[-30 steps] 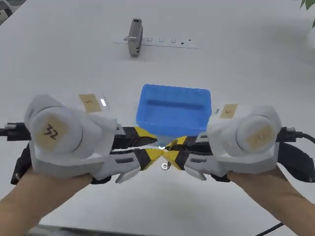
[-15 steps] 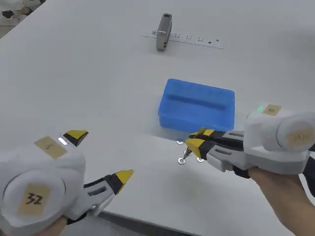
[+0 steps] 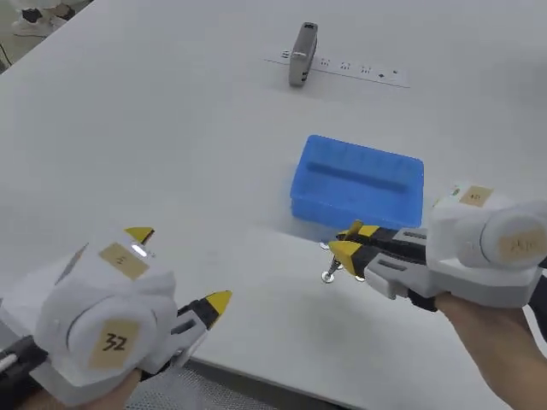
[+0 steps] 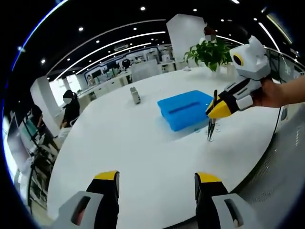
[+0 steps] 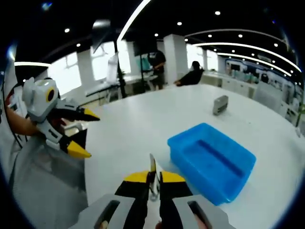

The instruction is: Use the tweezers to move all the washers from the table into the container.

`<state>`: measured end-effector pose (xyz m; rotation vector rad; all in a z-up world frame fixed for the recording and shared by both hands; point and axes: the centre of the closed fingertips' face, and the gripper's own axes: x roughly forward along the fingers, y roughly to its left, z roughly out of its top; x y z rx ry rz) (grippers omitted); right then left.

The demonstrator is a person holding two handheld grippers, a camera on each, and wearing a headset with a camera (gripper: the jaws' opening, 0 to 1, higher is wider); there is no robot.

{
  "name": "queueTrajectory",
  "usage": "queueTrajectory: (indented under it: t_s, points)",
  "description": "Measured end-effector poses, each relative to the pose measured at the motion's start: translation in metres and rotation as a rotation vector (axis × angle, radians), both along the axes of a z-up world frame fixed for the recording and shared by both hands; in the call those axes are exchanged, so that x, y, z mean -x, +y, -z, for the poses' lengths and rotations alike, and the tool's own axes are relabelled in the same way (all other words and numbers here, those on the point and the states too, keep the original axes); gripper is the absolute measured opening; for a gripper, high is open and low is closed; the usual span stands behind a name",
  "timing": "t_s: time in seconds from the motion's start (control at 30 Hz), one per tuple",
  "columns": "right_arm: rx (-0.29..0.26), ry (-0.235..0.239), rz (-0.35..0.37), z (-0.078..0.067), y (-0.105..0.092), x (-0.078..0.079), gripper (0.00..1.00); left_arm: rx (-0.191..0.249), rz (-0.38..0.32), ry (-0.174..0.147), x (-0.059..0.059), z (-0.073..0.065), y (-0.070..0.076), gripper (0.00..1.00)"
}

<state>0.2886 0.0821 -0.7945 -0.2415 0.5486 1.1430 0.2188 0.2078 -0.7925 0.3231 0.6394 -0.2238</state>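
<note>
Head view — right gripper [image 3: 349, 240] clamped on tweezers [image 4: 210, 125] pointing down just beside the blue container [image 3: 359, 184]; left gripper [image 3: 179, 266] well apart, jaws spread wide.

Open-plan office around a broad white table [image 3: 154, 128] with a curved edge.

Above the table a dark ceiling carries long curved light strips [image 5: 136, 16] and small round downlights [image 4: 143, 8]. Beyond the table's far side stands a white square pillar [image 4: 185, 36], with a leafy green potted plant [image 4: 212, 51] just beside it. Rows of pale desks [image 4: 109, 86] run behind the table, and bright windows [image 5: 102, 64] line the wall past them. A person in dark clothes [image 4: 71, 107] sits off one side of the table; another seated person [image 5: 193, 74] is further back. On the table's far part lies a white power strip [image 3: 359, 70] with a grey upright adapter [image 3: 302, 43] at one end.
</note>
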Motion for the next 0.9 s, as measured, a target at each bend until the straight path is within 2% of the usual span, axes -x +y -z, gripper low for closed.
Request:
queueTrajectory:
  t_s: [0.07,0.13,0.23,0.33,0.43,0.57,0.7,0.9]
  points:
    - [0.015,-0.004,-0.008,0.003,0.002,0.001,0.04,-0.019,0.008,0.018,0.002,0.004,0.001,0.64]
    - [0.019,-0.019,-0.014,0.003,0.003,0.002,0.04,-0.016,0.014,0.032,0.003,0.006,0.0,0.63]
    - [0.014,-0.016,-0.012,0.004,0.004,0.002,0.03,-0.011,0.019,0.037,0.003,0.007,0.0,0.63]
    - [0.031,-0.039,-0.017,0.004,0.003,0.002,0.02,-0.011,0.014,0.032,0.003,0.007,0.001,0.63]
    - [0.037,-0.019,0.003,0.004,0.004,0.001,0.02,-0.009,0.006,0.027,0.003,0.006,0.003,0.62]
    - [0.051,-0.018,0.011,0.004,0.004,-0.004,0.01,-0.016,0.008,0.034,0.003,0.007,0.004,0.61]
    - [0.002,-0.006,0.015,-0.011,0.008,-0.005,0.0,-0.013,0.003,0.03,0.003,0.007,0.005,0.6]
    - [-0.02,-0.076,-0.003,-0.044,0.014,-0.013,0.0,-0.013,-0.006,0.019,0.003,0.005,0.006,0.61]
